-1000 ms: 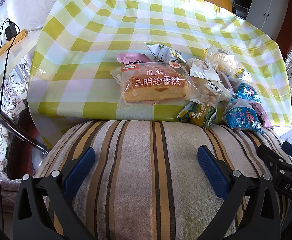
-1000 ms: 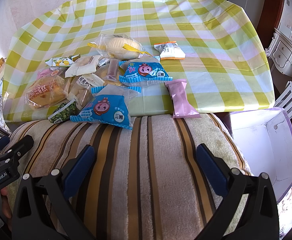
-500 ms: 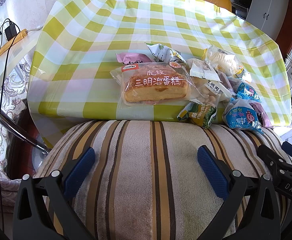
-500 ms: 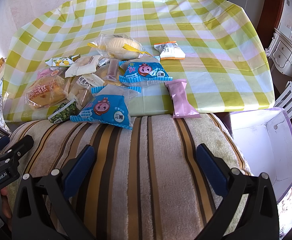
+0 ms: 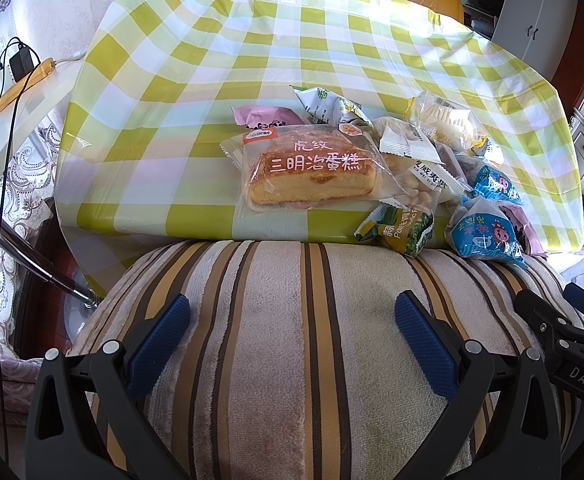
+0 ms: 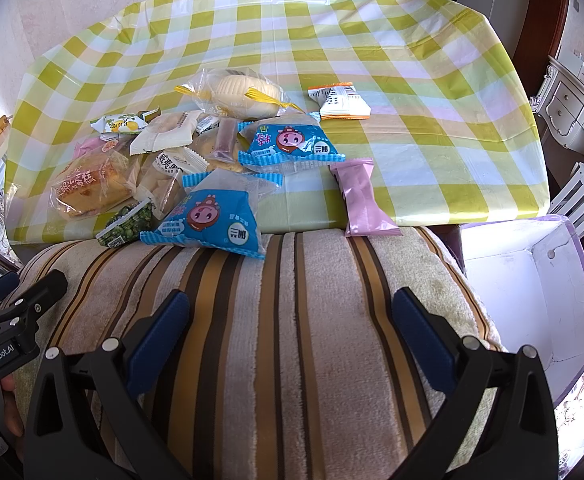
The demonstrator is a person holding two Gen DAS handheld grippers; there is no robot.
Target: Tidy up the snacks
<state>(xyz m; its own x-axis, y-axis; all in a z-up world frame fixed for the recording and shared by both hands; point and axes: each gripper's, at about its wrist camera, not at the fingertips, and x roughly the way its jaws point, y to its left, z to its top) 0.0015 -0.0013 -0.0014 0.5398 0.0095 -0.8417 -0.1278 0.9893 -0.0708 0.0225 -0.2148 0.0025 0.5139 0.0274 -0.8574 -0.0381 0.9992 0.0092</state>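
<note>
A heap of snack packets lies near the front edge of a table with a green checked cloth (image 5: 196,92). A clear-wrapped sandwich cake (image 5: 310,172) sits at the heap's left, a green pea packet (image 5: 406,230) and two blue packets (image 6: 220,218) (image 6: 290,142) lie at the front. A pink packet (image 6: 360,196), a white-orange packet (image 6: 340,100) and a bagged bun (image 6: 244,92) lie to the right. My left gripper (image 5: 292,334) and right gripper (image 6: 290,334) both stand open and empty over a striped cushion (image 6: 292,320), short of the table.
A white open box with a purple rim (image 6: 532,288) stands beside the table at the right. A metal pole (image 5: 24,248) and a cable (image 5: 0,200) run down the left. Cabinets (image 6: 568,100) stand at the far right. The far half of the cloth is bare.
</note>
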